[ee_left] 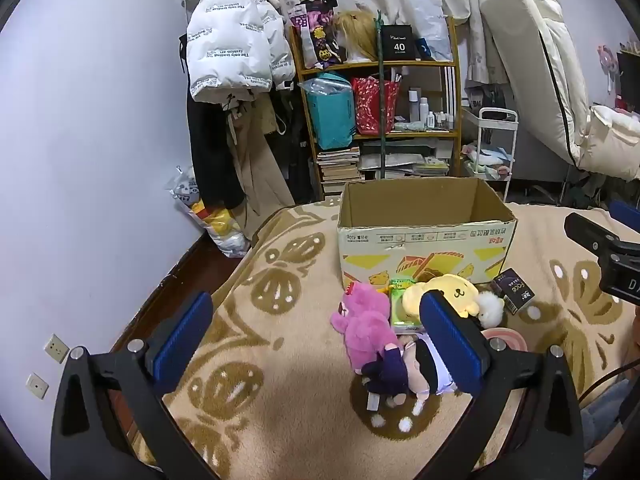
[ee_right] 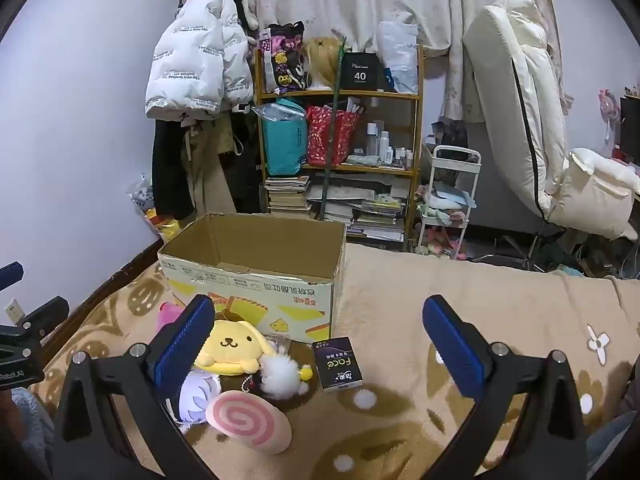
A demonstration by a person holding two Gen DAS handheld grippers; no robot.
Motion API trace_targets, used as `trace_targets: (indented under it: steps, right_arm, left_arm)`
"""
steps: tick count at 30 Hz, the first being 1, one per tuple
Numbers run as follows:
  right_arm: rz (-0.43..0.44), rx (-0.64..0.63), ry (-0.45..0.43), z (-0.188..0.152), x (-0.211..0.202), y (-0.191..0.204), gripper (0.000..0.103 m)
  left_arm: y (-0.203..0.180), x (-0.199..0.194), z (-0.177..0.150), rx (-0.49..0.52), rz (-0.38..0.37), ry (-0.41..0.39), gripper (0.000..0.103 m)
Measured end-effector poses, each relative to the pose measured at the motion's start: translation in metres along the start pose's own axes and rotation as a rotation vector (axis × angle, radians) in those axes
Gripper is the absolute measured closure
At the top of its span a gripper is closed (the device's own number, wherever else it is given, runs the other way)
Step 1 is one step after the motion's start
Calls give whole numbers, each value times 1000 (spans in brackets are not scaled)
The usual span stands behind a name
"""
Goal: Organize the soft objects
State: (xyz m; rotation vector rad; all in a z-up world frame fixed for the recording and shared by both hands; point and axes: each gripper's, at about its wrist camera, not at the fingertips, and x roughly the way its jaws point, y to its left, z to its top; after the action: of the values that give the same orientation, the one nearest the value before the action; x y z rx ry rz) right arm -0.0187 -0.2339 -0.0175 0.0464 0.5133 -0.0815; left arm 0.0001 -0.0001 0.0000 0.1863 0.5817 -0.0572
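An open cardboard box [ee_left: 424,236] [ee_right: 256,280] stands on the beige patterned blanket [ee_left: 288,420]. In front of it lie soft toys: a pink bear [ee_left: 366,324], a dark-haired doll [ee_left: 408,368], a yellow dog plush [ee_left: 456,292] [ee_right: 232,344], a white fluffy ball [ee_left: 491,307] [ee_right: 282,374] and a pink swirl cushion [ee_right: 250,420]. My left gripper [ee_left: 316,340] is open and empty above the blanket, its right finger over the doll. My right gripper [ee_right: 320,344] is open and empty, its left finger beside the yellow dog.
A dark tissue pack [ee_left: 514,290] [ee_right: 337,364] and a green packet [ee_left: 402,304] lie among the toys. Behind the bed stand a wooden shelf [ee_left: 380,64], hanging coats [ee_left: 232,52], a white cart [ee_right: 448,200] and a cream chair [ee_right: 528,112].
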Motion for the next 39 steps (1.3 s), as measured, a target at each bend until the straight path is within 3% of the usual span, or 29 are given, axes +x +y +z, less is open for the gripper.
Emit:
trace_targets:
  steps: [39]
  right_arm:
    - [-3,-6,-2,-3,1,-1,0]
  left_arm:
    - [6,-5,5,11,5,-8,1]
